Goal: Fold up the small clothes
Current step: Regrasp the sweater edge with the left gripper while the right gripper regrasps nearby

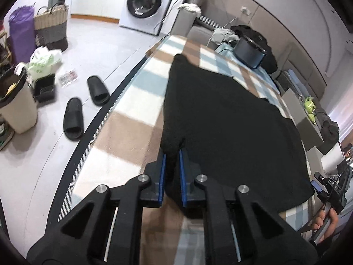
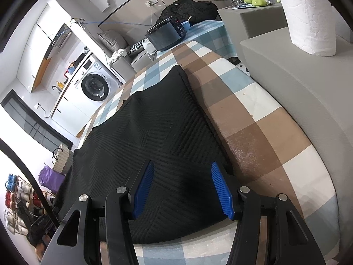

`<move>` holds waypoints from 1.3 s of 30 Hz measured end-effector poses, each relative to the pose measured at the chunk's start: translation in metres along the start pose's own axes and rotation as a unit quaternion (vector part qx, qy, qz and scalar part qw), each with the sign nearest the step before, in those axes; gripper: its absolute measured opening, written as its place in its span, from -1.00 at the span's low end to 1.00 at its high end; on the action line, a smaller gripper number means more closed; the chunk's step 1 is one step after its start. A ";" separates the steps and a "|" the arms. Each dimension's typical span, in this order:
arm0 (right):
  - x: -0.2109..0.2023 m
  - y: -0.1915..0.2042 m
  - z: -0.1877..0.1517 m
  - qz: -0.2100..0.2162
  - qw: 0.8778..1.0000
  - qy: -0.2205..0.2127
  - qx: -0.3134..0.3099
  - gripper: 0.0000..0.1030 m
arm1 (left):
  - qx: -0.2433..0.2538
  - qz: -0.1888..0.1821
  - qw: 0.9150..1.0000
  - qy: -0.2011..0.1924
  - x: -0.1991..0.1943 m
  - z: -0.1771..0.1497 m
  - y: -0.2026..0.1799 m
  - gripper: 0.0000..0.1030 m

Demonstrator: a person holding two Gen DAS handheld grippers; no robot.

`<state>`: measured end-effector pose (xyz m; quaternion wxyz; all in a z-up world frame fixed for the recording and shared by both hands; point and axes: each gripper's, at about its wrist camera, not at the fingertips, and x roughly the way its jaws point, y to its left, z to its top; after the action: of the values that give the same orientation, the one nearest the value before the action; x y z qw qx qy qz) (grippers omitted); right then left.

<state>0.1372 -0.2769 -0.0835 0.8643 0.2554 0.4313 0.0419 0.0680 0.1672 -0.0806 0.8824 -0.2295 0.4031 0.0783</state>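
Left wrist view, from 9 o'clock across to 3 o'clock: beige waste bin (image 1: pixel 18 108) at the far 9 o'clock edge, purple bag (image 1: pixel 22 31) and woven basket (image 1: pixel 51 26) up at 10 o'clock, pair of black slippers (image 1: pixel 85 108) on the pale floor inward of the bin. Front-loading washing machine (image 1: pixel 150 4) at 12 o'clock. Checked blanket (image 1: pixel 132 114) in brown, blue and white spread over the table, running from 6 o'clock up toward 12. Black knitted garment (image 1: pixel 231 121) lying flat on the blanket, filling centre to 3 o'clock. Left gripper (image 1: pixel 171 154) just below centre, blue pads nearly together, pinching a lifted fold of the garment's near-left corner. At 4 o'clock, right hand (image 1: pixel 326 223) around its tool's handle.

Right wrist view: shoe rack (image 2: pixel 19 196) at 8 o'clock, same washing machine at 10 o'clock. Garment from centre down to 6 o'clock, ribbed weave visible, near hem on the blanket. Right gripper (image 2: pixel 182 167) at 6 o'clock, jaws about half open over the cloth, gripping nothing; whether tips touching fabric, unclear. Paper towel roll (image 2: pixel 308 15) at 1 o'clock on a grey ledge.
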 end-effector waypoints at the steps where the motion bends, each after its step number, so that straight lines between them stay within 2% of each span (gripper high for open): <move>1: -0.001 -0.001 0.000 -0.001 1.000 -0.001 0.002 0.09 | 0.000 0.006 1.000 0.007 0.001 -0.003 0.002 -0.83; 10: -0.022 -0.028 -0.006 -0.022 0.999 -0.019 0.044 0.09 | -0.020 0.013 1.000 0.017 0.000 -0.023 0.010 -0.75; 15: -0.015 -0.042 -0.015 0.001 0.997 0.006 0.077 0.13 | -0.025 0.015 0.999 0.017 0.000 -0.023 0.008 -0.64; 17: -0.014 -0.035 -0.017 0.001 0.998 -0.001 0.070 0.12 | -0.028 0.014 0.999 0.016 -0.001 -0.022 0.008 -0.61; 18: -0.011 -0.030 -0.018 0.004 0.998 0.002 0.062 0.03 | -0.030 0.013 0.999 0.016 -0.001 -0.022 0.008 -0.61; 19: -0.008 -0.021 -0.019 0.011 0.999 0.005 0.044 -0.32 | -0.031 0.011 0.999 0.015 -0.002 -0.022 0.008 -0.60; 20: -0.006 -0.014 -0.020 0.006 1.000 0.006 0.028 -0.48 | -0.032 0.012 0.999 0.014 -0.002 -0.022 0.007 -0.60; 21: -0.007 -0.001 -0.021 -0.013 1.000 -0.005 0.002 -0.68 | -0.033 0.012 0.999 0.013 -0.003 -0.021 0.007 -0.60; 22: -0.013 0.006 -0.022 -0.014 1.000 -0.023 -0.010 -0.83 | -0.033 0.012 0.999 0.013 -0.005 -0.021 0.007 -0.60; 23: -0.027 0.015 -0.023 0.002 0.998 -0.055 -0.026 -0.83 | -0.032 0.014 0.999 0.012 -0.006 -0.021 0.007 -0.60; 25: -0.043 0.025 -0.023 -0.011 0.995 -0.083 -0.049 -0.85 | -0.033 0.013 0.999 0.010 -0.007 -0.021 0.006 -0.59; 27: -0.043 0.022 -0.025 -0.026 0.996 -0.072 -0.049 -0.85 | -0.034 0.012 0.999 0.009 -0.007 -0.021 0.006 -0.56; 29: -0.030 0.004 -0.030 -0.060 0.997 -0.038 -0.023 -0.86 | -0.033 0.013 0.999 0.012 -0.007 -0.022 0.005 -0.56; 31: -0.025 -0.009 -0.033 -0.074 0.997 -0.023 0.005 -0.82 | -0.032 0.014 0.999 0.017 -0.008 -0.023 0.004 -0.56; 33: -0.035 -0.013 -0.033 -0.056 0.997 -0.040 0.021 -0.77 | -0.031 0.012 0.999 0.017 -0.011 -0.024 0.003 -0.56; 35: -0.046 -0.008 -0.031 -0.036 0.997 -0.062 0.009 -0.55 | -0.034 0.010 0.999 0.015 -0.017 -0.027 0.003 -0.54; 37: -0.057 0.002 -0.026 -0.001 0.996 -0.086 -0.005 0.04 | -0.044 0.004 0.999 0.015 -0.023 -0.031 0.004 -0.42; 39: -0.062 0.010 -0.021 0.032 0.994 -0.101 -0.009 0.18 | -0.067 -0.003 0.998 0.013 -0.029 -0.040 0.007 -0.10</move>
<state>0.0838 -0.2777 -0.0445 0.9037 0.2647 0.3331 0.0477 0.0196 0.1565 -0.0838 0.8601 -0.2906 0.4073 0.0994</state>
